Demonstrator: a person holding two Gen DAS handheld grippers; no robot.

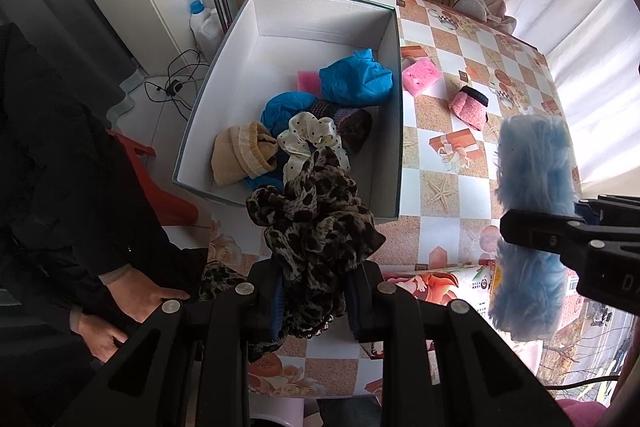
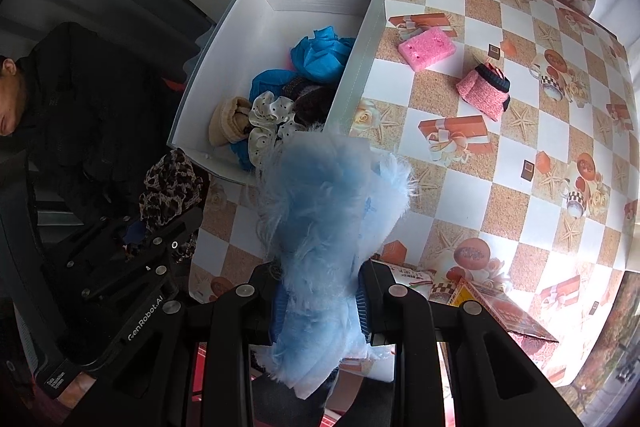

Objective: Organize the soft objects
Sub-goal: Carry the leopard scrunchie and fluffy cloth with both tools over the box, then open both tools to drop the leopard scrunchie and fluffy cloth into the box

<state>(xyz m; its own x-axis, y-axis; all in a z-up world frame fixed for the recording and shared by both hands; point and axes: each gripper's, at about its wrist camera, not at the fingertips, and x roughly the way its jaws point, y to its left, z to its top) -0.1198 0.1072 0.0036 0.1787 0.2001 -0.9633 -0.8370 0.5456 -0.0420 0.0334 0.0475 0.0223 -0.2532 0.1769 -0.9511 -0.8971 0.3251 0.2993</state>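
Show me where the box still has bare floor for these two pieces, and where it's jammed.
Free: the far half of the box, from the back wall to the blue cloth. A narrow strip along the left wall beside the beige sock. Crowded: the near right part, where the cloths, dotted scrunchie and socks pile up. Left gripper holds the leopard scrunchie, right gripper the blue fluffy piece.

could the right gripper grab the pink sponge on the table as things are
Probably not yet. The path over the table to the pink sponge looks free, but the right gripper is already shut on the blue fluffy thing, which it would need to drop first.
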